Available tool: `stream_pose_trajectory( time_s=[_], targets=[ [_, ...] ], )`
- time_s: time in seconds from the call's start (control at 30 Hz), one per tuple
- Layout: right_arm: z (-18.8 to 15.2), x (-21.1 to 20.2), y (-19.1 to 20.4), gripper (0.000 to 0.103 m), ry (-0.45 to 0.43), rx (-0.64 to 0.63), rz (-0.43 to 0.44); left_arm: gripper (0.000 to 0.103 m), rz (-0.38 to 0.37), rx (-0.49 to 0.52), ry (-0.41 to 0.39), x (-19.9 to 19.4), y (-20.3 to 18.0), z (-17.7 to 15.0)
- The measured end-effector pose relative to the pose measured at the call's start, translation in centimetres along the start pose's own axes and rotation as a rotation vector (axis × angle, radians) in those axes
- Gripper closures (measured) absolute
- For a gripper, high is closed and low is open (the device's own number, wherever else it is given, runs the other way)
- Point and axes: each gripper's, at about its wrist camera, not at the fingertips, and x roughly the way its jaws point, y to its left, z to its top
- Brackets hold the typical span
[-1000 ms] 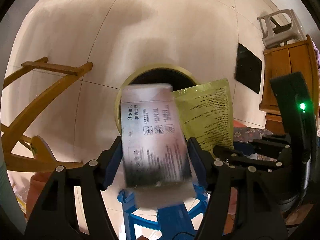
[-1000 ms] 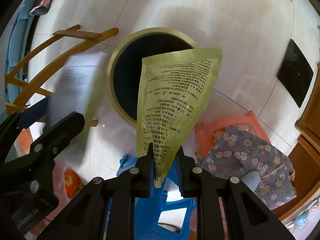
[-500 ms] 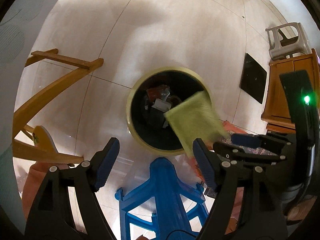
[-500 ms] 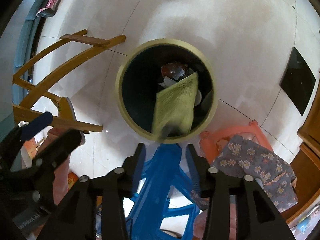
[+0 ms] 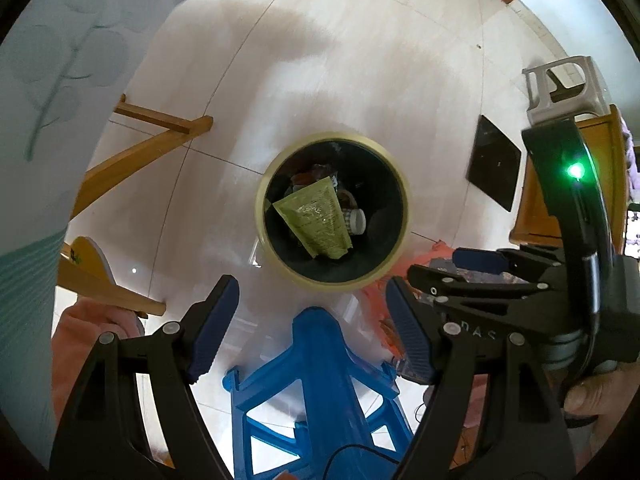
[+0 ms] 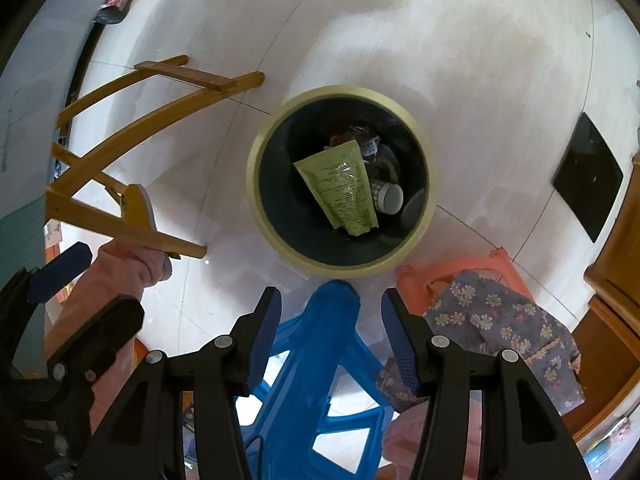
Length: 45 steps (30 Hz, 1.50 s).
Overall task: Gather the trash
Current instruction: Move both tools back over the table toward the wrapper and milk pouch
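A round bin [image 5: 332, 284] with a yellowish rim and dark inside stands on the floor below both grippers; it also shows in the right wrist view [image 6: 338, 268]. A yellow-green packet [image 5: 316, 220] lies inside on other trash, also seen in the right wrist view [image 6: 344, 188], beside a white cup [image 6: 390, 198]. My left gripper [image 5: 308, 320] is open and empty above the bin's near side. My right gripper [image 6: 330, 334] is open and empty too. The right gripper shows at the right of the left wrist view [image 5: 476, 268].
A blue plastic stool [image 6: 316, 380] stands just below the grippers. An orange stool with a flowered cloth [image 6: 496, 320] is to the right. A wooden rocking frame [image 6: 120, 152] is on the left. A dark floor panel [image 6: 588, 176], a wooden cabinet [image 5: 568, 184] and a grey stool [image 5: 560, 84] are at right.
Both grippers opened and let go. The white packet and the yellow-green packet dropped into the bin. Both grippers rose and the bin looks smaller.
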Motion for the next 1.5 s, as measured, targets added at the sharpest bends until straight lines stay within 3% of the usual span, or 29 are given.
stream_pose_trajectory(
  time_s=[0.27,0.43,0.87,1.17,1.5],
  targets=[
    [-3.4,-6.3,3.1,0.05,-0.095,-0.061,-0.045,0.03,-0.048,-0.002,-0.079,-6.5,-0.2,-3.2],
    [-6.1,-11.2,5.2,0.05,-0.178,-0.106,-0.037,0.03,-0.054,0.022,-0.172,-12.6,-0.3,-5.5],
    [-11.4,-21.6,16.3,0.05,-0.363,-0.323,-0.015,0.03,-0.069,-0.031,-0.398,-26.7,5.5,-10.7],
    [-10.8,-28.7,26.2,0.05,-0.493,-0.494,0.032,0.029,-0.031,-0.131,-0.492,-33.9,12.8,-12.7],
    [-4.4,-36.4,36.8,0.05,-0.646,-0.661,0.017,0.024,0.071,-0.278,-0.601,-40.1,22.9,-11.0]
  ],
)
